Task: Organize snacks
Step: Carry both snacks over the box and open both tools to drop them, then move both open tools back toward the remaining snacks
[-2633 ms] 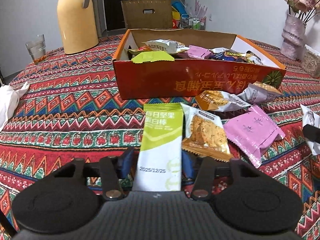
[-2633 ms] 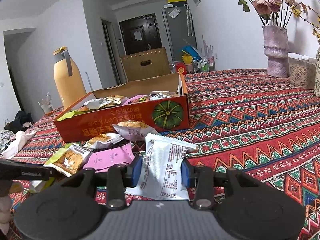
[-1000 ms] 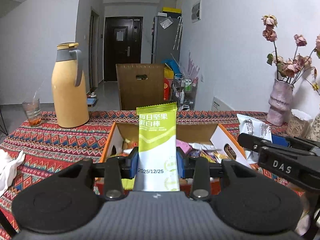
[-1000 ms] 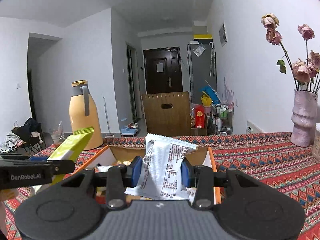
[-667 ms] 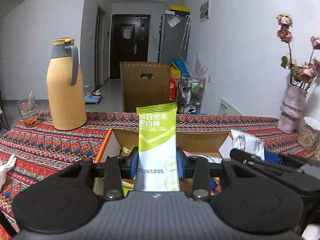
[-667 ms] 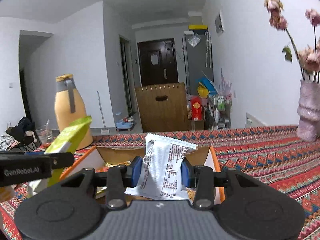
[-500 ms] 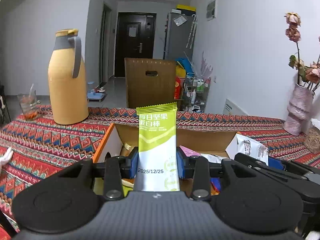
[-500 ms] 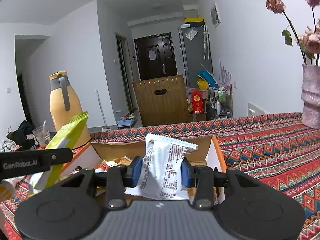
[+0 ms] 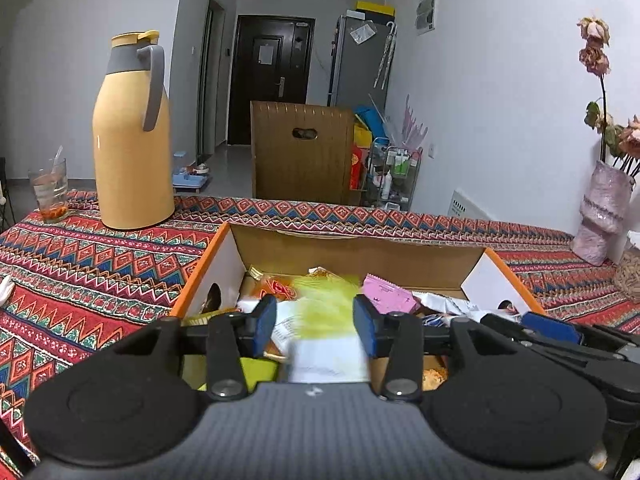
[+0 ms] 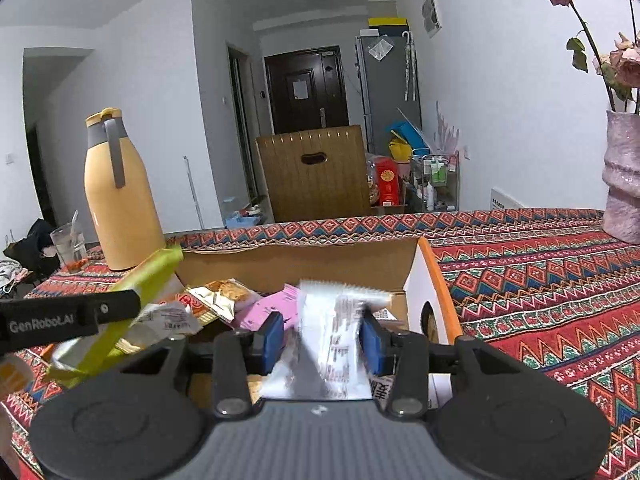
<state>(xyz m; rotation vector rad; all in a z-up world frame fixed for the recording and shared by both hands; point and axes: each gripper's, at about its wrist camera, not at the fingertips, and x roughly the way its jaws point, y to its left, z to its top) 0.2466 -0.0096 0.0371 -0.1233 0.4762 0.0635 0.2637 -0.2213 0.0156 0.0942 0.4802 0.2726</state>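
Observation:
Both grippers hover over an open orange cardboard box [image 9: 208, 264] [image 10: 434, 276] that holds several snack packets. My left gripper [image 9: 315, 330] is open; a green and white snack bar [image 9: 326, 320], blurred by motion, is dropping between its pads into the box. It also shows in the right wrist view [image 10: 132, 304], tilted beside the left gripper's arm. My right gripper [image 10: 322, 338] is open; a white printed packet [image 10: 334, 340], also blurred, is slipping down between its pads. A pink packet [image 9: 386, 298] lies in the box.
A yellow thermos jug [image 9: 130, 136] and a glass [image 9: 50, 190] stand at the table's far left. A pink vase with dried flowers [image 9: 602, 216] stands at the far right. A wooden chair back [image 9: 302, 152] is behind the table. The patterned tablecloth [image 10: 540, 280] spreads to the right.
Both grippers carried their packets up from the table to over the box, then opened. The green bar and the white packet have come loose and are falling.

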